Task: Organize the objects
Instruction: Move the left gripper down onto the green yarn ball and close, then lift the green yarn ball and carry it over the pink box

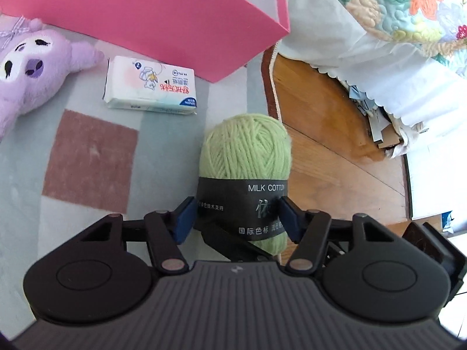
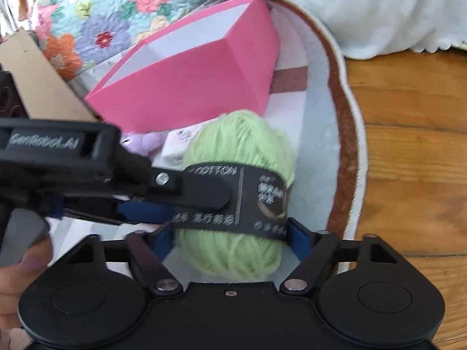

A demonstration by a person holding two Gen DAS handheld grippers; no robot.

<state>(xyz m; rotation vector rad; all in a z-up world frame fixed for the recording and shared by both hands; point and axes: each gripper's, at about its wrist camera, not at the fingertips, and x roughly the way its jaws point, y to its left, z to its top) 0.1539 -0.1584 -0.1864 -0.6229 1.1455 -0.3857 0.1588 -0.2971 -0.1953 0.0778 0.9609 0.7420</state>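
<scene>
Because the green yarn ball (image 1: 245, 157) on the rug (image 1: 87, 157) before the pink box (image 1: 163, 20) looks light and squashy, both the left gripper (image 1: 238, 215) and right gripper (image 2: 230, 233) clasp its stiffer black paper band (image 2: 256, 201), the surest hold.

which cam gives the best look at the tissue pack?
Left wrist: the tissue pack lies fully visible and sharp on the rug beside the pink box. Right wrist shows only a blurred white corner behind the yarn ball.
</scene>
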